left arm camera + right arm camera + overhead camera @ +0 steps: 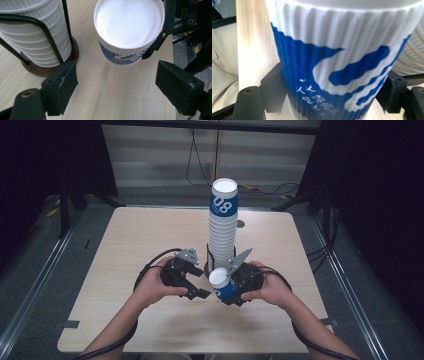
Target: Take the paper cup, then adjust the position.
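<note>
A tall stack of white-and-blue ribbed paper cups (223,222) in a black wire holder on a round wooden base (41,67) blocks the middle of the pale wooden worktop (125,245). Bare board lies open to its left, right and behind, and along the near edge.

I count two black two-jaw grippers: the left gripper (199,292) and the right gripper (226,292). I see one loose white-and-blue ribbed paper cup (222,284), sitting between the right gripper's fingers. Just beyond my fingertips stands one tall stack of white ribbed paper cups (222,227); its ribs run together, so I cannot tell how many cups are in it, only that there are many. One black wire holder with a round brown wooden base (45,70) carries that stack. Under my fingers lies one pale wooden table (140,245). Two hands are in frame.
</note>
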Demonstrator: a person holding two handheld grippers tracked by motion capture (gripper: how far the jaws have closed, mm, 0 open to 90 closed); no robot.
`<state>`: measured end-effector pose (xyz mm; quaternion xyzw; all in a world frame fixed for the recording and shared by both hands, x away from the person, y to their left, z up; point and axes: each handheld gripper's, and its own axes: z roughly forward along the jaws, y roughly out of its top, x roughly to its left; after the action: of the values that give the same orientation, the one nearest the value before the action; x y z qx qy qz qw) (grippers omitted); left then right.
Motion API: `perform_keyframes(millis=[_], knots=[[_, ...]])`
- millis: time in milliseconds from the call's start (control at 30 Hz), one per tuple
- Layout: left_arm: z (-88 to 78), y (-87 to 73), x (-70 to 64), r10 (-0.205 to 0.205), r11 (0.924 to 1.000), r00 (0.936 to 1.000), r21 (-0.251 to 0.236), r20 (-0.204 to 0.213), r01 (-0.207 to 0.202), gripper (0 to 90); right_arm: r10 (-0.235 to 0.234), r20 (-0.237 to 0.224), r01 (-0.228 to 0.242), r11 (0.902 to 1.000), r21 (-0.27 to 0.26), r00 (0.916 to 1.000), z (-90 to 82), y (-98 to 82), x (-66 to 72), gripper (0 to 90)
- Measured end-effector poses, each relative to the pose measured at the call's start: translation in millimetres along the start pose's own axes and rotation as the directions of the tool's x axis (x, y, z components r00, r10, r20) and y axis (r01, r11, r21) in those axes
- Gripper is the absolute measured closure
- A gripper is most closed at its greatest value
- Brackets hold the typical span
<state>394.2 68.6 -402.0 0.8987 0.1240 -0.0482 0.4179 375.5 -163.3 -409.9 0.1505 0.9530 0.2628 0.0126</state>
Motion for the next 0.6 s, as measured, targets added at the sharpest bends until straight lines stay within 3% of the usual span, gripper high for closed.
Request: perform_keyframes(millis=[433, 600], knots=[[3.0, -2.8, -2.5, -0.002, 0.9999, 1.0000, 0.012, 0.009, 0.002, 17.4, -0.073, -0.006, 0.073, 0.9881, 0.135, 0.9973, 3.1, 15.9, 4.8, 22.5], [5.7, -3.9, -4.3, -0.004, 1.0000, 0.9999, 0.008, 0.014, 0.004, 17.4, -0.072, -0.013, 0.073, 0.9816, 0.176, 0.9973, 2.2, 18.8, 6.5, 22.4]])
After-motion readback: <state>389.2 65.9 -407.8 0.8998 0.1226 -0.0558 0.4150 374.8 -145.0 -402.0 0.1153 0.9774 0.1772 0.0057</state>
